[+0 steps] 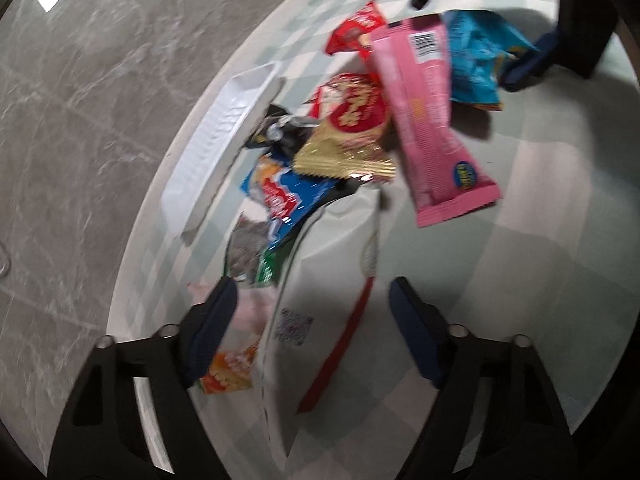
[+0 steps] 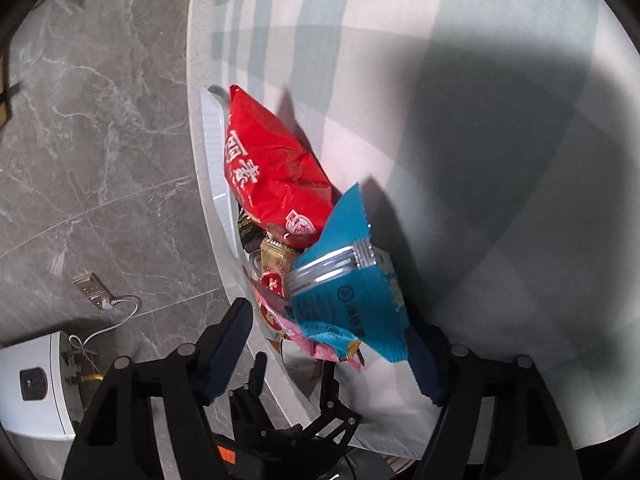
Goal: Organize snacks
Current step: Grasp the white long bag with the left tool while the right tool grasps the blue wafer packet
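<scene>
In the left wrist view my left gripper is open over a heap of snack packets on the round table. A large white bag with a red stripe lies between its fingers; neither pad visibly presses it. A pale pink packet and an orange one lie by the left finger. My right gripper straddles a blue packet. In the right wrist view that gripper is open: the blue packet hides part of one finger, the other stands apart. A red bag lies beyond.
A white slatted tray sits at the table's rim, also the white tray. A long pink packet, a red-and-gold packet and a blue-and-white packet lie in the heap. Grey marble floor has a socket with cable.
</scene>
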`<state>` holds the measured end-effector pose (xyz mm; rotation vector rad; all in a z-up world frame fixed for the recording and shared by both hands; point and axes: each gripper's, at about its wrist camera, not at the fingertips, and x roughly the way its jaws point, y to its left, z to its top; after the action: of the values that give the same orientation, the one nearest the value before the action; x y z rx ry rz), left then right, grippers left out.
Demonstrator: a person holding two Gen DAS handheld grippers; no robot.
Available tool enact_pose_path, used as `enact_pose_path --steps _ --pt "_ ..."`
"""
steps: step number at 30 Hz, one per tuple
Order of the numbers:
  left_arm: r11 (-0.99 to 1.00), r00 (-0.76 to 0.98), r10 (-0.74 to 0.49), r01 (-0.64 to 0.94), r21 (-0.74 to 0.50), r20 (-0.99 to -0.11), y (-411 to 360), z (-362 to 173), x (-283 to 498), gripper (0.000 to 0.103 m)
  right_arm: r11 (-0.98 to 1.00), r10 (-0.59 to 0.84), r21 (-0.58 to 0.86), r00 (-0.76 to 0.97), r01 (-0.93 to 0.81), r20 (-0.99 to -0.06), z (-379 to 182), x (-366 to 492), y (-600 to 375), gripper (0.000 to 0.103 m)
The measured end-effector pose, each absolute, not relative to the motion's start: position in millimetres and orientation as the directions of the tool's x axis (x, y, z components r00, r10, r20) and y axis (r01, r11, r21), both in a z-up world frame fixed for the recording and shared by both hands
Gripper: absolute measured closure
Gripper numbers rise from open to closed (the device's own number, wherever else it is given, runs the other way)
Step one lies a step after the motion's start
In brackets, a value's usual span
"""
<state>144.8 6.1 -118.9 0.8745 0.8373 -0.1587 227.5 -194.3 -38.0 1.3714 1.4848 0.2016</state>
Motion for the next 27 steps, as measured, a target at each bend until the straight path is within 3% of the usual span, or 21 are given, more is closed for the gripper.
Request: enact_pose_path --steps 3,6,16,22,27 --pt "0.642 0.660 0.160 0.495 0.585 -0.734 4 -120 147 0.049 0.357 0.789 0.690 0.193 0.630 -0.584 -39 232 -193 0.035" --pt "0.656 0.646 0.140 0.507 0.560 -0.750 6 -118 151 0.050 0.370 0.781 0.676 0.180 0.637 -0.597 -41 235 -193 0.042" --pt "0.699 0.599 0.090 0.531 0.479 -0.796 17 -115 160 0.049 0.270 0.798 0.662 0.222 0.700 -0.560 -50 232 -206 0.041" --pt "0.646 0.599 0.093 0.571 0.506 -0.795 17 -117 154 0.049 0.249 0.790 0.649 0.237 0.719 -0.565 -52 231 -211 0.041" --pt "0.638 0.554 0.071 0.614 0.465 -0.829 21 -115 153 0.056 0.286 0.779 0.647 0.222 0.706 -0.587 -50 232 -210 0.046"
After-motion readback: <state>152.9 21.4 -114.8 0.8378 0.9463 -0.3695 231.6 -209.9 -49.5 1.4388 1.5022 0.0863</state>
